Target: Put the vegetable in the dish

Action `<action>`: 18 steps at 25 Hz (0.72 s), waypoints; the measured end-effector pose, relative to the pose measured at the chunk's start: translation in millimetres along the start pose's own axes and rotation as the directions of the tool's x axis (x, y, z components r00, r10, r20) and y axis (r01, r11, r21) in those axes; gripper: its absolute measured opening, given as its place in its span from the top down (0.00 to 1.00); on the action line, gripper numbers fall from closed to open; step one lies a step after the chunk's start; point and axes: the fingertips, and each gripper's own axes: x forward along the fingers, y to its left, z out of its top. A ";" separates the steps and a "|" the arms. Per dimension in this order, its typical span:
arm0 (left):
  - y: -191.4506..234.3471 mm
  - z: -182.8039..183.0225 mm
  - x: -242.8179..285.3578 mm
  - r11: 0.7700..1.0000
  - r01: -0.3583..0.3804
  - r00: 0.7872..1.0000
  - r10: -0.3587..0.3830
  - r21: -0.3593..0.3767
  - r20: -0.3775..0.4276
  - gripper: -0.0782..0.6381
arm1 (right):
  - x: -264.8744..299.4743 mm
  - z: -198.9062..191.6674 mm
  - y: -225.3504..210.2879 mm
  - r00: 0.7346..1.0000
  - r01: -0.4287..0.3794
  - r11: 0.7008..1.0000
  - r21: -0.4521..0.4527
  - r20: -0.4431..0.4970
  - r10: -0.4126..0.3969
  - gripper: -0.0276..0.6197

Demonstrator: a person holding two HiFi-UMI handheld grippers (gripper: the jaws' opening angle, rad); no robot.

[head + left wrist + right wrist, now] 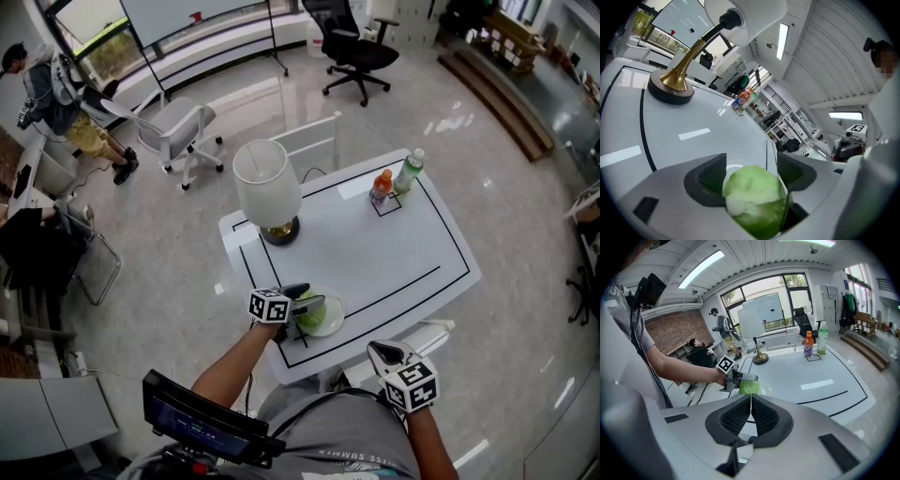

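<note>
Left gripper clamps the round green vegetable across its middle at the near-left dish, which looks light and squashy, so squeeze gently, while right gripper sits closed, empty.

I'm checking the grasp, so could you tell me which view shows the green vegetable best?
The left gripper view: the vegetable fills the gap between the left gripper's jaws. The head view shows it small over the dish; the right gripper view, distant.
</note>
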 end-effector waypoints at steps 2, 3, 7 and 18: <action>-0.7 1.1 -1.3 1.000 0.003 1.000 -0.003 -0.011 0.011 0.43 | 0.1 -0.7 0.0 1.000 -0.001 1.000 0.001 -0.002 0.001 0.95; -1.3 1.9 -2.2 1.000 0.005 1.000 -0.004 -0.015 0.018 0.43 | 0.0 -0.7 -0.1 1.000 -0.002 1.000 0.001 -0.003 0.002 0.95; -3.4 5.4 -7.6 1.000 0.009 0.999 -0.008 -0.026 0.044 0.43 | 0.0 -0.6 -1.1 1.000 -0.003 1.000 -0.005 -0.006 0.003 0.94; -9.8 35.1 -33.1 0.999 0.010 0.988 -0.005 -0.033 0.152 0.44 | -2.7 -3.3 4.0 1.000 -0.014 1.000 -0.022 -0.009 0.014 0.95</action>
